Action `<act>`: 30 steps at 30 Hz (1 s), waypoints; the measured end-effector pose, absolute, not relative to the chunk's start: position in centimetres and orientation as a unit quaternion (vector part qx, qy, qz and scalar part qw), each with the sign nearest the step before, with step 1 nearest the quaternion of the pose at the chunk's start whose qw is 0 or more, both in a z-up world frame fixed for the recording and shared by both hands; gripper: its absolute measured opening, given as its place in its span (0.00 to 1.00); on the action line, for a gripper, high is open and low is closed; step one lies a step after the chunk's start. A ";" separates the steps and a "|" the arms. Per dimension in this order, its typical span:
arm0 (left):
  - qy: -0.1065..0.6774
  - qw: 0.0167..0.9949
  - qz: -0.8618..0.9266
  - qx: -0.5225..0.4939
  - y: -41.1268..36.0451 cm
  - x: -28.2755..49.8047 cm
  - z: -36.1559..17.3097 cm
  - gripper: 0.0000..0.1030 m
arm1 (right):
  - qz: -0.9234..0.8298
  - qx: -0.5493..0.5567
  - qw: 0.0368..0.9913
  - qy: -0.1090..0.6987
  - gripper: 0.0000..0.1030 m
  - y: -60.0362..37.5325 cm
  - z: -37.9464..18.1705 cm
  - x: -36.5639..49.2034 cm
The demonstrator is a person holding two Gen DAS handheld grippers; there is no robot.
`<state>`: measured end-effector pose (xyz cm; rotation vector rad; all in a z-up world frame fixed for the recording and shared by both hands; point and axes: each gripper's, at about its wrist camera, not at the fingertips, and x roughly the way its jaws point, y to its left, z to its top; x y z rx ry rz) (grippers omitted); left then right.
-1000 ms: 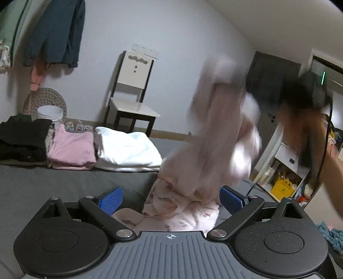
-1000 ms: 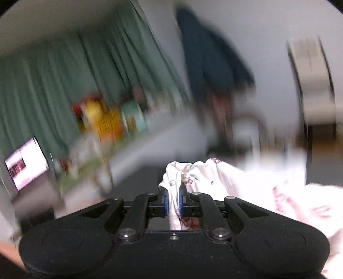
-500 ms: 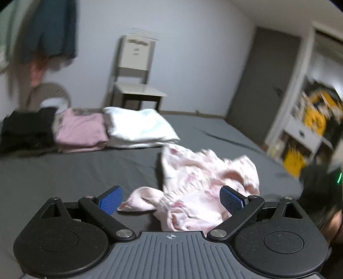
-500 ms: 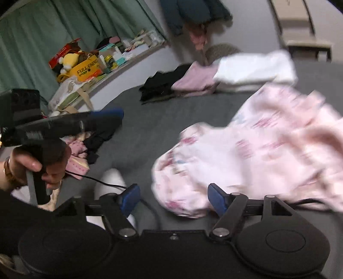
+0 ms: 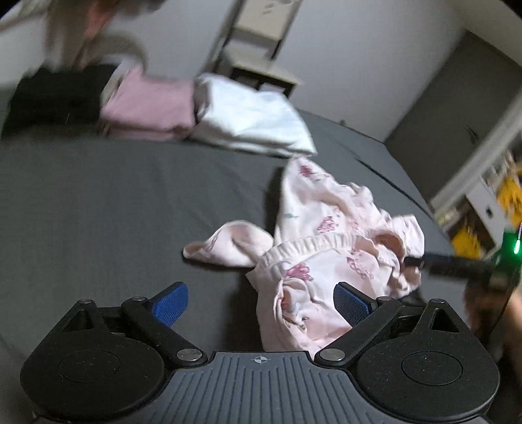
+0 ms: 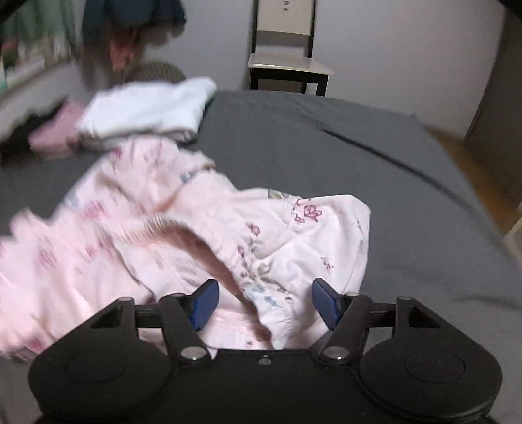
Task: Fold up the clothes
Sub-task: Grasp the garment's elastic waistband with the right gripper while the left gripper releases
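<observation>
One crumpled pink floral garment [image 5: 329, 234] lay on the dark grey bed [image 5: 114, 202], its elastic waistband bunched toward the cameras. Behind it, along the far edge of the bed, sat three folded piles in a row: a black pile [image 5: 55, 98], a pink pile [image 5: 150, 107] and a white pile [image 5: 251, 120], each touching the next.

Two hand-held grippers were in play. The left hand-held gripper [image 5: 261, 305] hovered low over the near edge of the garment with its blue pads spread wide, gripping nothing. The right hand-held gripper [image 6: 263, 303] also stood wide apart, the garment's waistband [image 6: 261, 293] lying loosely between its fingers but not pinched. In the left wrist view the right hand-held gripper's black finger reached in from the right, at the garment's edge.

One chair [image 6: 287, 62] stood against the pale wall beyond the bed. Dark clothing [image 6: 130, 16] hung on the wall, blurred, and a grey door [image 5: 456, 107] stood to the right.
</observation>
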<state>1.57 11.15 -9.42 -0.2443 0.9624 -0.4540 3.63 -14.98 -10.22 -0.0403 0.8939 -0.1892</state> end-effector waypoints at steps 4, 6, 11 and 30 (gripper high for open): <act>0.490 0.839 -0.209 -0.110 10.4 1.3 -10.8 0.56 | -0.112 -0.093 0.890 0.432 0.54 -13.5 -11.4 4.1; 0.495 0.836 -0.203 -0.122 10.4 1.1 -11.3 0.55 | -0.125 -0.118 0.884 0.436 0.48 -13.4 -11.8 4.5; 0.486 0.833 -0.235 -0.119 9.0 1.2 -11.6 0.31 | -0.153 -0.106 0.877 0.443 0.16 -16.4 -12.1 5.4; 0.488 0.770 -0.395 -0.110 1.7 0.2 -6.9 0.86 | -0.238 0.046 0.880 0.410 0.17 -28.0 -10.0 2.5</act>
